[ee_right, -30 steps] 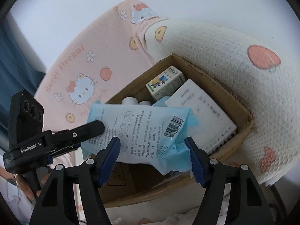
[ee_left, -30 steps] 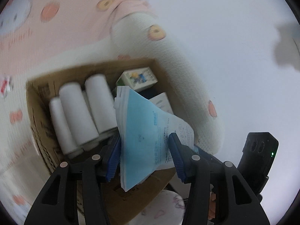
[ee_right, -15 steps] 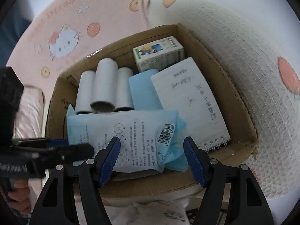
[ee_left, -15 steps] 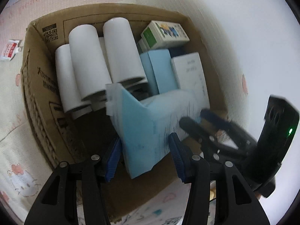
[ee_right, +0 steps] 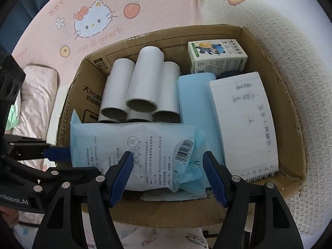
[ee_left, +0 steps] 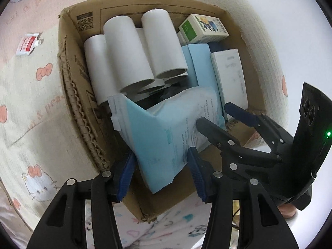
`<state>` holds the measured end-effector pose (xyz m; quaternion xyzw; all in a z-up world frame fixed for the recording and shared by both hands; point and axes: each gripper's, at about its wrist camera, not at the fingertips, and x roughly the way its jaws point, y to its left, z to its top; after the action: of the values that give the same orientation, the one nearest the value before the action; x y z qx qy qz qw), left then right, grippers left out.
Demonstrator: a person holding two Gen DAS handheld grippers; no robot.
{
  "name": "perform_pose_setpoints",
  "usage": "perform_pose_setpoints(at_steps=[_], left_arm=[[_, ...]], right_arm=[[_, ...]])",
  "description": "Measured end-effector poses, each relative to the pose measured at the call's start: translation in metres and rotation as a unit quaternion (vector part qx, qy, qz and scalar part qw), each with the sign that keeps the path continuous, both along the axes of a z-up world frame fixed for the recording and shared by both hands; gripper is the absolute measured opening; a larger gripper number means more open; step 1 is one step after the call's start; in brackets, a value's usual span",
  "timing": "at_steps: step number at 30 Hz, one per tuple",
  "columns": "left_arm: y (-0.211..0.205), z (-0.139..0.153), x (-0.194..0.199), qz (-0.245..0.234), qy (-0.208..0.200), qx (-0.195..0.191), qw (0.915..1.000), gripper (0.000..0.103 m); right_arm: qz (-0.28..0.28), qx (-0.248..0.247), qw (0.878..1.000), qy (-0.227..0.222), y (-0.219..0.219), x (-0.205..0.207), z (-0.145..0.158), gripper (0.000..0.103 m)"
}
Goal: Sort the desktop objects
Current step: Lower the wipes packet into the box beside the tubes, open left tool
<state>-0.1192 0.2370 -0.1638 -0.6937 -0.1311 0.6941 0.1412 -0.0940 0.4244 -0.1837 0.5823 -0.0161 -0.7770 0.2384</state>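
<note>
A soft light-blue pack [ee_left: 161,143] with printed text and a barcode hangs over the near end of an open cardboard box [ee_left: 76,95]. My left gripper [ee_left: 160,155] is shut on one end of it. My right gripper [ee_right: 168,155] is shut on the other, crumpled end of the pack [ee_right: 128,143], and in the left wrist view it [ee_left: 213,114] comes in from the right. Both point steeply down into the box [ee_right: 290,108]. The pack hides the box's near floor.
In the box lie several white paper rolls [ee_right: 145,87], a small green-and-white carton [ee_right: 217,58], a flat light-blue box [ee_right: 195,99] and a spiral notebook [ee_right: 244,122]. The box rests on a pink and cream cartoon blanket [ee_right: 93,20]. A red sachet [ee_left: 28,43] lies beyond the box.
Both grippers have tipped downward and sunk with the pack, from above the box's front edge to inside its near end. The grip on the pack is unchanged.
</note>
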Motion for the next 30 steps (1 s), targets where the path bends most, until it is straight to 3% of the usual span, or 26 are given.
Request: perform_pose_setpoints(at_steps=[7, 9, 13, 16, 18, 21, 25, 27, 30], left_arm=[[0.000, 0.015, 0.005, -0.002, 0.013, -0.029, 0.9995, 0.056], [-0.003, 0.025, 0.007, -0.004, 0.036, -0.046, 0.9983, 0.056], [-0.008, 0.045, 0.000, -0.016, 0.079, -0.035, 0.9962, 0.056], [0.000, 0.052, -0.008, -0.041, 0.114, -0.037, 0.9919, 0.043], [0.006, 0.051, -0.011, -0.057, 0.118, -0.057, 0.9897, 0.028], [0.016, 0.042, -0.015, -0.071, 0.104, -0.048, 0.9909, 0.024], [0.027, 0.030, -0.016, -0.097, 0.098, -0.054, 0.9890, 0.026], [0.033, 0.023, -0.016, -0.108, 0.092, -0.053, 0.9884, 0.043], [0.036, 0.013, -0.018, -0.112, 0.086, -0.026, 0.9897, 0.052]], right_arm=[[-0.026, -0.014, 0.999, -0.029, 0.012, -0.003, -0.011, 0.068], [-0.026, 0.000, 0.999, -0.031, 0.010, -0.003, -0.016, 0.067], [-0.003, 0.058, 0.998, -0.031, -0.006, -0.001, -0.024, 0.067], [0.012, 0.066, 0.997, -0.033, -0.016, 0.000, -0.030, 0.068], [0.014, 0.061, 0.998, -0.032, -0.017, 0.001, -0.028, 0.068], [0.006, 0.018, 0.999, -0.037, -0.009, 0.000, -0.020, 0.068], [-0.017, -0.025, 0.999, -0.040, 0.010, -0.002, -0.008, 0.068], [-0.030, -0.049, 0.997, -0.041, 0.022, -0.004, -0.002, 0.067], [-0.066, -0.062, 0.995, -0.046, 0.041, -0.007, 0.002, 0.067]])
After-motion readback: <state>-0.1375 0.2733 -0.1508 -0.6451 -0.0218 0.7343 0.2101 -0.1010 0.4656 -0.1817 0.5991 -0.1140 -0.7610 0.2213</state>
